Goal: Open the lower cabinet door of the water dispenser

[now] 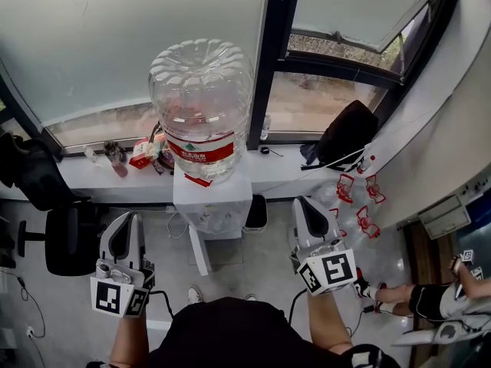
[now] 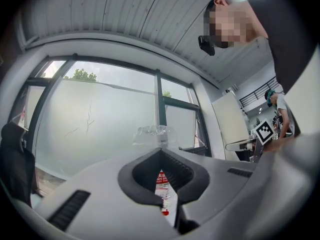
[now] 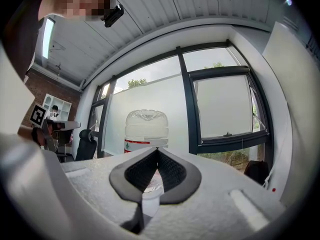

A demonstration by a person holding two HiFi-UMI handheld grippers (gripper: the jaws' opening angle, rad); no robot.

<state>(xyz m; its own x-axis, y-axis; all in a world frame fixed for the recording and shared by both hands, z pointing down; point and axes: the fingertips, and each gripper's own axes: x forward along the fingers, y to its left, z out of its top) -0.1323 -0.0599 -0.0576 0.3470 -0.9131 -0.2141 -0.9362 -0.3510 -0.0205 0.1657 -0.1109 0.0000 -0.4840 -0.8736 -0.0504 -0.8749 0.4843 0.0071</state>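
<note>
Left gripper (image 1: pixel 127 217): jaws pressed together at the tips with nothing pinched; it is held out in front of the person.
Right gripper (image 1: pixel 307 202): jaws pressed together as well and empty; it is level with the left one and well apart from it.
Water dispenser (image 1: pixel 212 199): a white cabinet ahead of both sets of jaw tips, in the gap between them and touched by neither.
Lower door: on the dispenser's front, below the jaw tips; from above it is too foreshortened to tell whether it is closed or ajar.
Water bottle (image 1: pixel 201 102): clear with a red label, standing upside down on the dispenser; each gripper view shows it straight beyond the closed tips.
Chair (image 1: pixel 67 238): black, out to the side of the left jaws.
Empty jugs (image 1: pixel 357 205): clear with red handles, on the floor beside the right jaws.
Window sill (image 1: pixel 284 163): behind the dispenser and beyond both tips; a black bag (image 1: pixel 349 133) sits on it ahead of the right jaws.
Window (image 1: pixel 115 44): frosted panes in dark frames, farthest ahead.
</note>
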